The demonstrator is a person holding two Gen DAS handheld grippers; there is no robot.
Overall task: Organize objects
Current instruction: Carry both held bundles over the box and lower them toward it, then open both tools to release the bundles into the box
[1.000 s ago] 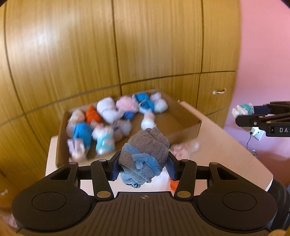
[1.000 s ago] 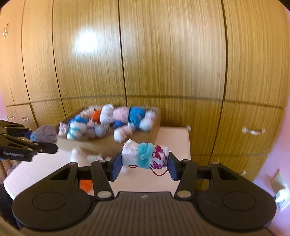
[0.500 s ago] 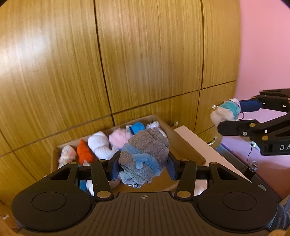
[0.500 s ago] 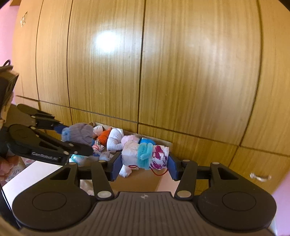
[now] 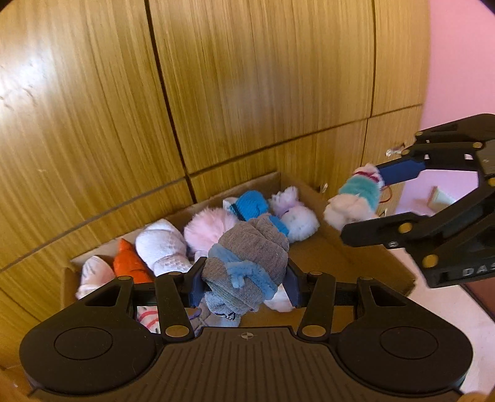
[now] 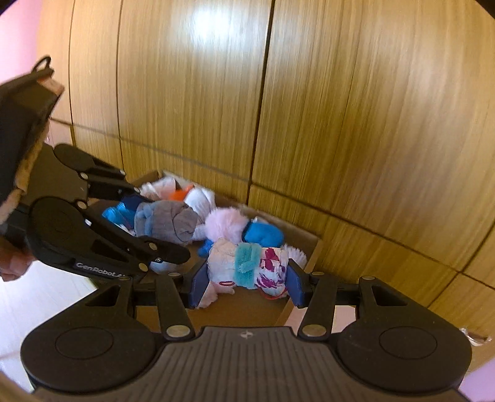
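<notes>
left tongs (image 5: 246, 278) gripping grey sock ball (image 5: 247, 266) | right tongs (image 6: 246, 280) gripping white-teal sock ball (image 6: 247, 266) | both now hovering over cardboard box (image 5: 355, 259), closer than before

Bright warm light, glare on wood panels (image 6: 210, 27); fisheye bending, slight blur

White lettering "GenRobot" is showing on the black side of the left gripper (image 6: 173, 228), its ending cut off. On the right gripper (image 5: 355, 198), the pale raised letters "DAS" are reading at the frame's edge, the rest running out of view.
</notes>
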